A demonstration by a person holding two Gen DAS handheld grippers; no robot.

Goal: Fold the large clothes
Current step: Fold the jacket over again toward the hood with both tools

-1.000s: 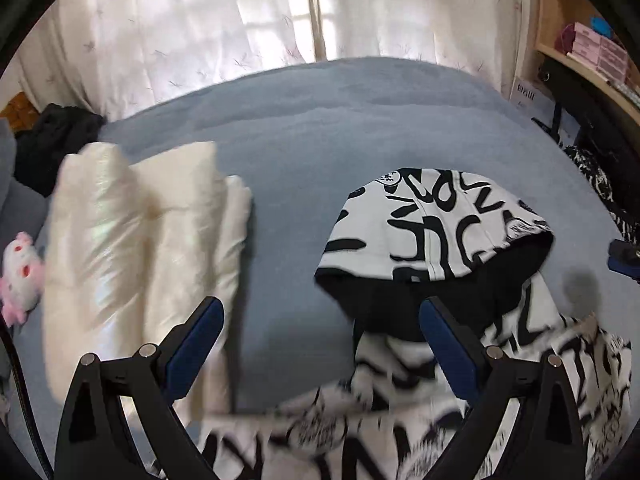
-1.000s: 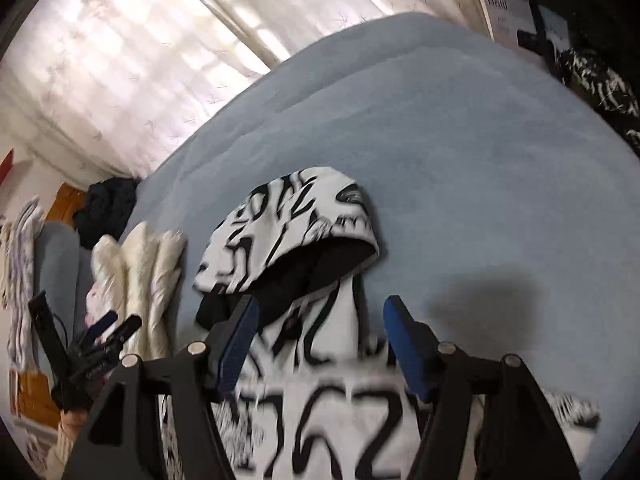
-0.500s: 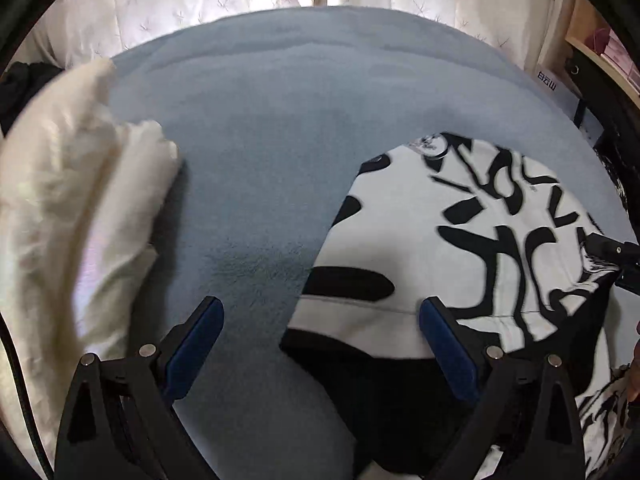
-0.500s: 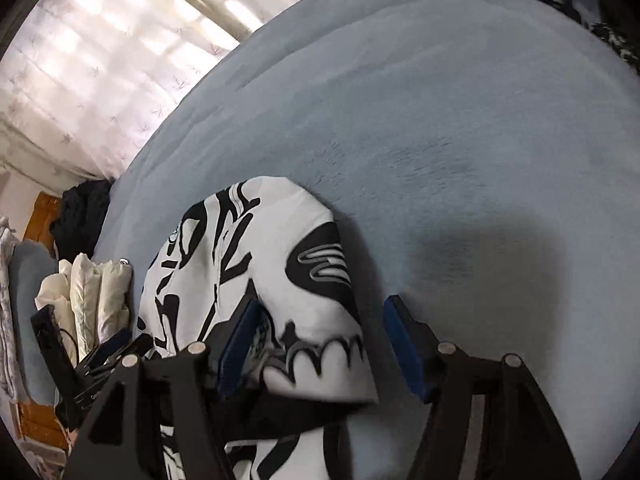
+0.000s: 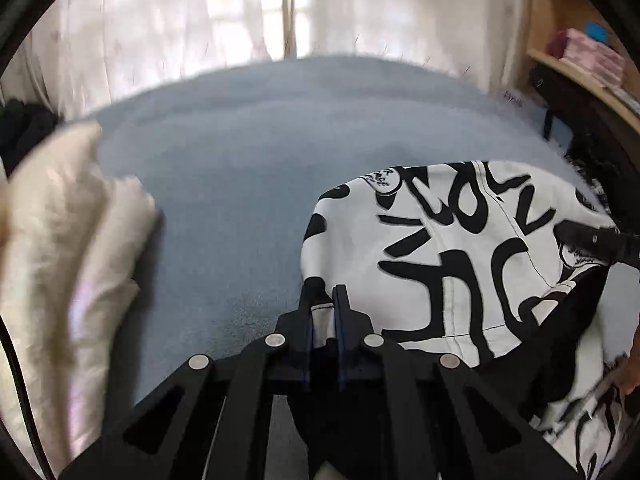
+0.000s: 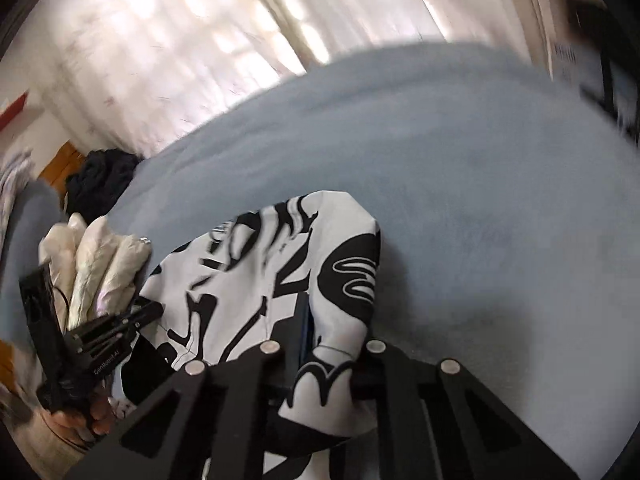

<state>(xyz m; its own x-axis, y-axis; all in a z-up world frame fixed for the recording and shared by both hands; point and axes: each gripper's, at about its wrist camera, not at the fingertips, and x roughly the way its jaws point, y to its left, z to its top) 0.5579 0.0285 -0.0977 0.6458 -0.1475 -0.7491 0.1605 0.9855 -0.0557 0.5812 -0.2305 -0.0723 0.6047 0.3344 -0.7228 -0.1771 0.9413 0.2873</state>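
Left wrist cam sits low over the bed (image 5: 248, 152), close in, looking along its tool (image 5: 325, 300) toward the far curtains (image 5: 192, 20). Right wrist cam is just as near, tilted, facing the same far window side. Both share the hood (image 5: 452, 248) and the white bundle (image 6: 108, 264) at left.

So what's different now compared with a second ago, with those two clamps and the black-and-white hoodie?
Both clamps were open then; they moved in over the hood. Now the left gripper is shut on the hood edge, and the right gripper has closed on its other side. The cream jacket and the blue blanket stayed as they were.
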